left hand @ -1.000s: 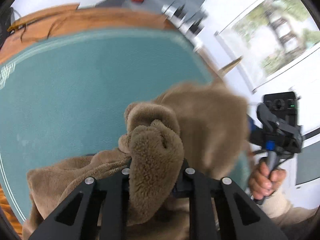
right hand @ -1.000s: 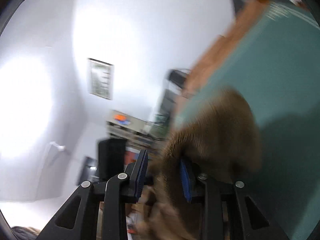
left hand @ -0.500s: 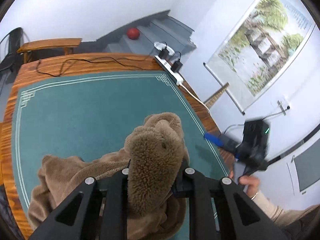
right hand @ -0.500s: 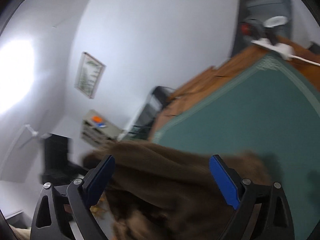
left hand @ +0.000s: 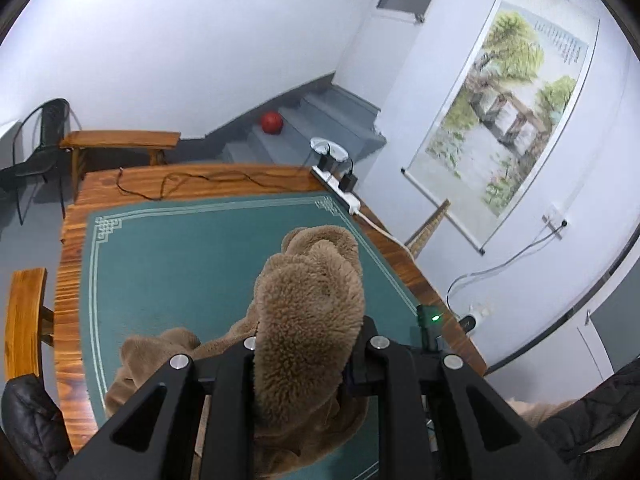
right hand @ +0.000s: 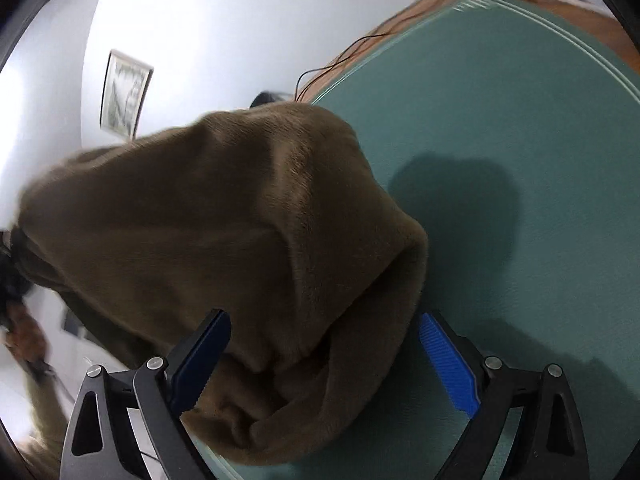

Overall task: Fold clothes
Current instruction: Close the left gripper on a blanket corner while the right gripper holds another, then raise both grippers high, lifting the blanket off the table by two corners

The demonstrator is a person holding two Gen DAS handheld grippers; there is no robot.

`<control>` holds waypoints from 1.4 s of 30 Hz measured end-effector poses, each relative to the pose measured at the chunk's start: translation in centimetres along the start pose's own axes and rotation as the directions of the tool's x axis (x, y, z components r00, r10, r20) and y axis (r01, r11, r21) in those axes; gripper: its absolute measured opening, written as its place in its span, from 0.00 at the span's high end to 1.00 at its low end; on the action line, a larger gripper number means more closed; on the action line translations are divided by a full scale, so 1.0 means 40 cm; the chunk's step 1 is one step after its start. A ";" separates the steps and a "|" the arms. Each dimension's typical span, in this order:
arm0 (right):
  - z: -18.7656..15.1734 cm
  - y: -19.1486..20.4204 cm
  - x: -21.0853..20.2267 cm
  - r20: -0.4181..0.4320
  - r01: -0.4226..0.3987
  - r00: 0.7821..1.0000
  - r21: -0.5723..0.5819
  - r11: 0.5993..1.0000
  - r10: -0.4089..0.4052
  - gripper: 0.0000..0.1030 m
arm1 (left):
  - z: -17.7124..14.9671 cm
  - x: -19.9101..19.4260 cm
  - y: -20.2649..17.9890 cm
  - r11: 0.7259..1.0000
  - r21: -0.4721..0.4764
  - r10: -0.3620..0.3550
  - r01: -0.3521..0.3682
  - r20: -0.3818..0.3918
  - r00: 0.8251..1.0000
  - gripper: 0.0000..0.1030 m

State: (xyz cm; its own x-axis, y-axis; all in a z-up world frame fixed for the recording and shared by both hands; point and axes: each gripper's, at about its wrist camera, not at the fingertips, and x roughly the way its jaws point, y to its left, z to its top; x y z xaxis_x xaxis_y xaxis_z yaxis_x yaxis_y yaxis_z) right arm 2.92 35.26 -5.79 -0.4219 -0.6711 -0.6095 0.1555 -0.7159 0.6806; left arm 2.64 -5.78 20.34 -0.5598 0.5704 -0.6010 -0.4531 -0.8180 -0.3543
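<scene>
A brown fleece garment (left hand: 308,304) is bunched up over the near part of the green table mat (left hand: 192,256). My left gripper (left hand: 306,354) is shut on a thick fold of it, and the fabric bulges up between the black fingers. In the right wrist view the same garment (right hand: 248,240) hangs in a smooth brown mass across the left and middle. My right gripper (right hand: 324,356) stands open, its blue pads (right hand: 450,364) wide apart with the cloth lying loosely between them. Part of the right gripper's body (left hand: 430,326) with a green light shows at the mat's right edge.
The mat lies on a wooden table (left hand: 200,178) with a black cable (left hand: 208,178) and a white power strip (left hand: 340,192) at its far edge. A wooden bench (left hand: 120,140), a black chair (left hand: 44,148) and grey steps with a red ball (left hand: 273,122) stand beyond. A scroll painting (left hand: 504,112) hangs on the right wall.
My right gripper let go of the garment and opened wide, then swung back down toward the cloth and mat. The left gripper kept its hold and lifted, showing more of the room.
</scene>
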 end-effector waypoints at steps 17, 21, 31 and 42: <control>0.070 0.111 0.151 -0.073 -0.154 0.986 -0.087 0.984 0.148 0.22 | -0.014 -0.224 -0.074 0.997 0.042 0.054 -0.062 0.161 0.986 0.79; 0.073 0.209 0.101 0.013 0.017 1.000 -0.255 0.967 -0.014 0.61 | -0.004 -0.247 -0.066 0.996 0.013 0.079 -0.083 0.187 0.979 0.79; 0.223 0.413 -0.247 0.560 0.454 0.805 -0.367 0.812 -0.196 0.72 | 0.011 -0.352 -0.099 0.996 0.012 0.076 -0.084 0.318 0.945 0.79; 0.277 0.746 -0.620 0.918 0.601 0.394 -0.289 0.745 0.039 0.72 | -0.027 -0.434 -0.099 0.989 -0.013 0.140 -0.146 0.390 0.910 0.67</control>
State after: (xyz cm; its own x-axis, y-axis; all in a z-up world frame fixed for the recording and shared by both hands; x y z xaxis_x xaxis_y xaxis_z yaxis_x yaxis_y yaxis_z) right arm 8.14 32.69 34.13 -0.9805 -0.1155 0.1592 0.1206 -0.9924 0.0228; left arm 14.88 -12.54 31.42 -0.8435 0.4335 -0.3170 -0.3570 -0.8936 -0.2721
